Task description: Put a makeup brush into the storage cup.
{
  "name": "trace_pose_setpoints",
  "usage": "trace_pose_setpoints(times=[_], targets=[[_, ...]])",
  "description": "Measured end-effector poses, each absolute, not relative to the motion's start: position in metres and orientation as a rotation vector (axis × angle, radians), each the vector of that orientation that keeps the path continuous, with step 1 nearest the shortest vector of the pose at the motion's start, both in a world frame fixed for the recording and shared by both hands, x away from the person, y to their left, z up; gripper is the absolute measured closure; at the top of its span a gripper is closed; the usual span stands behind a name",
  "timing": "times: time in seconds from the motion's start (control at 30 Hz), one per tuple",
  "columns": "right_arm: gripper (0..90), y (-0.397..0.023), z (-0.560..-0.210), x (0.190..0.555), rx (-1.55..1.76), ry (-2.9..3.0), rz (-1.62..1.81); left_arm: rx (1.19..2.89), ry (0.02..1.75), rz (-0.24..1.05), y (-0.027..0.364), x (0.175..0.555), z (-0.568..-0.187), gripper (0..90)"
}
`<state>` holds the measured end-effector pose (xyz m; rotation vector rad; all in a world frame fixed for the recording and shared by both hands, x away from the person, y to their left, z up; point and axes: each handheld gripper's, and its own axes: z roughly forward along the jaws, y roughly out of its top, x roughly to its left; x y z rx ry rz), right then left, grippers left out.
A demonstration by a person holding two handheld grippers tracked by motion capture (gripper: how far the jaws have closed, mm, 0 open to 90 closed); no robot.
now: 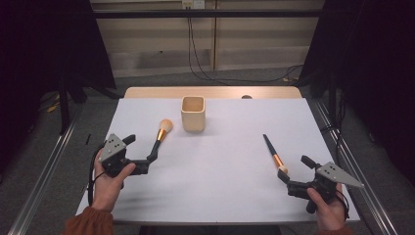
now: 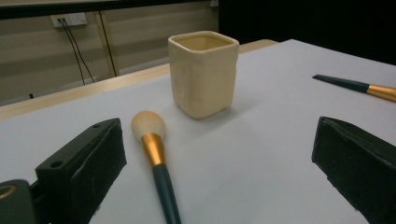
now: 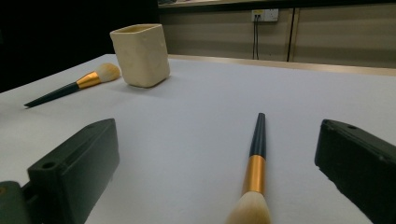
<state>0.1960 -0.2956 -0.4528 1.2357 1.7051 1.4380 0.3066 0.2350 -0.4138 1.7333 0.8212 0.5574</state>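
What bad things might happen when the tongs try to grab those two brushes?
1. The left tongs are open around the left brush near its thin dark handle; closing off-centre might roll it away.
2. The right tongs face the right brush at its fluffy head, so a pinch there might squash the bristles.
3. The cup stands near the left brush; a careless swing might tip it.

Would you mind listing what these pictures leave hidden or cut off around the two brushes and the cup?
- Left brush: handle end cut off by the left gripper view's bottom edge.
- Right brush: bristle tip cut off by the right gripper view's bottom edge.
- Cup: its bottom inside is hidden by its own walls in the high view.
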Motion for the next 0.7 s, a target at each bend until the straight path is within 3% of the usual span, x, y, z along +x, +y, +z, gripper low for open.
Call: trace_pose_setpoints(times=[0.7], targets=[[0.0, -0.296, -0.454, 0.196, 1.238, 1.712, 1.427, 1.730, 0.850, 0.550, 0.227, 0.353, -0.409, 2.6]])
